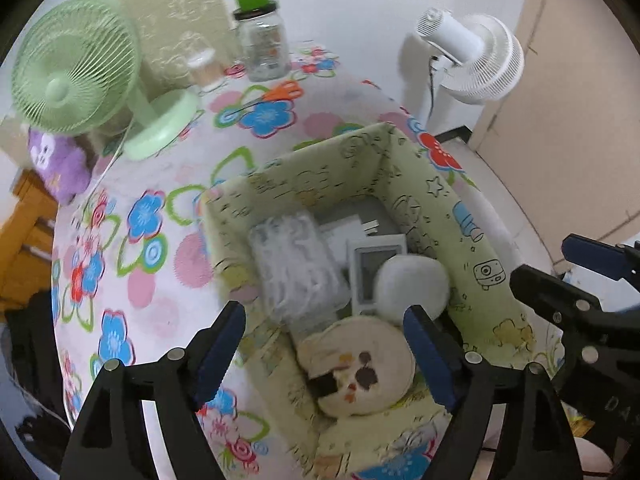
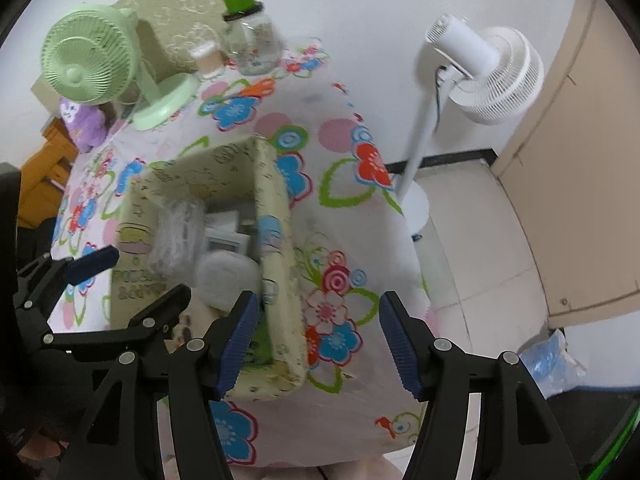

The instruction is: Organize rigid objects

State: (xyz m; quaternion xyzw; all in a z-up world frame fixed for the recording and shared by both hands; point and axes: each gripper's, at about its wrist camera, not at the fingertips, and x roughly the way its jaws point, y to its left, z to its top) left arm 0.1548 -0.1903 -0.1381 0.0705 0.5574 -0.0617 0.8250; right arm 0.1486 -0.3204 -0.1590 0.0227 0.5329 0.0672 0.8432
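L claw point(image 1: 324, 344) spread over round cream case point(image 1: 360, 368) in the box point(image 1: 472, 216); R claw point(image 2: 316, 344) spread, empty. Case looks stiff, light, prob slick; I'd grip across its rim.

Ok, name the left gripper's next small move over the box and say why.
Probably lift the left gripper straight up out of the fabric box: its jaws stand open, the round cream compact lies loose between them inside, nothing is gripped.

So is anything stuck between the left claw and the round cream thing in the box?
No. The left gripper hangs open right over the round cream thing, with only air between. The thing already lies in the green box, next to a white round case.
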